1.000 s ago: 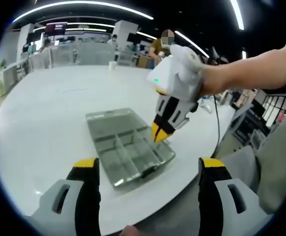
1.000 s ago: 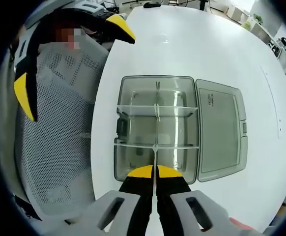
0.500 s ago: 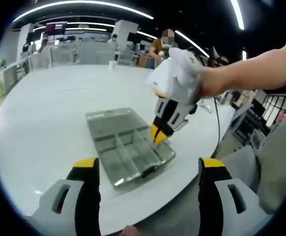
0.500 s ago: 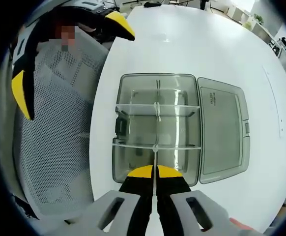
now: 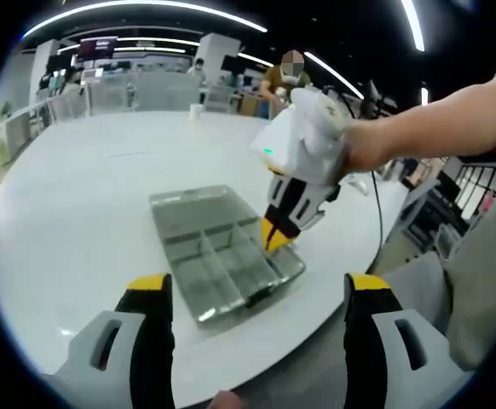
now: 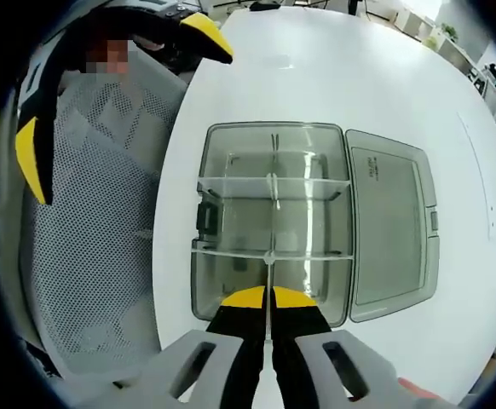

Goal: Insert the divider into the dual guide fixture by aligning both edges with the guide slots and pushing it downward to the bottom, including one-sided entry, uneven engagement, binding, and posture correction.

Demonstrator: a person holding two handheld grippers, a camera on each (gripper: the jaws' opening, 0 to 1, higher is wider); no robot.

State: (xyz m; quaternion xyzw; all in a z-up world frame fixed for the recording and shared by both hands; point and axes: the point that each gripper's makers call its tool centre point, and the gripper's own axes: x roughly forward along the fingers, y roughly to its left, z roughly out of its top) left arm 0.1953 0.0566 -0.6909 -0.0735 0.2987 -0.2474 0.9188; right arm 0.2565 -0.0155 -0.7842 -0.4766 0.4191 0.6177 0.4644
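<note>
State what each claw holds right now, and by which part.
The right claw is shut on the clear divider, pinching its top edge above the open box. The left claw is open and holds nothing.

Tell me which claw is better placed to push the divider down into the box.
The right claw: it is shut on the clear divider directly above the open compartment box. The left claw is open and back from the box.

My right claw (image 6: 268,296) hides the near end of the thin clear divider (image 6: 268,274); whether its lower edge reaches the box (image 6: 269,221) floor, I cannot tell.
</note>
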